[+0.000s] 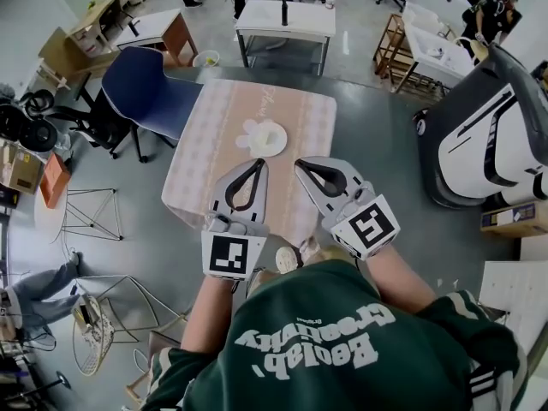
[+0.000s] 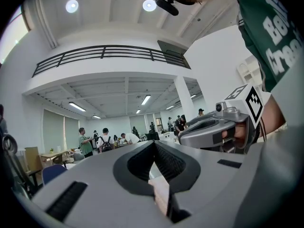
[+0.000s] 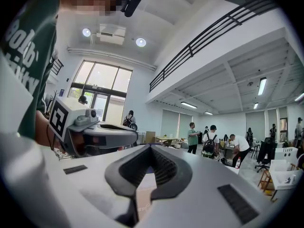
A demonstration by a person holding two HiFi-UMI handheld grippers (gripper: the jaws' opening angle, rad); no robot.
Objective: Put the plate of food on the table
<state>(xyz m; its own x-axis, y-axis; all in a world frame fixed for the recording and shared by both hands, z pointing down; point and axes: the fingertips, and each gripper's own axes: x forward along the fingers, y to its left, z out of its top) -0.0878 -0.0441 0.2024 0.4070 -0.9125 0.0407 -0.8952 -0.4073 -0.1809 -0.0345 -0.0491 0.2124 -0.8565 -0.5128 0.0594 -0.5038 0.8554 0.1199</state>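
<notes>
A white plate (image 1: 263,137) with pale food on it rests on the table (image 1: 214,157), which wears a pink patterned cloth, in the middle of the head view. Both grippers hover side by side over the table's near edge and point level toward the plate. My left gripper (image 1: 260,163) (image 2: 153,142) is shut with nothing in it. My right gripper (image 1: 300,163) (image 3: 151,147) is likewise shut and empty. Each gripper view shows the other one alongside: the right gripper (image 2: 209,129) and the left gripper (image 3: 102,132). The plate lies a short way beyond both tips.
A blue chair (image 1: 150,88) stands at the table's left corner. A white table (image 1: 287,20) is behind it, and a large white and black machine (image 1: 488,135) at the right. Wire frames (image 1: 90,212) sit on the floor at left. People (image 3: 208,139) stand far off.
</notes>
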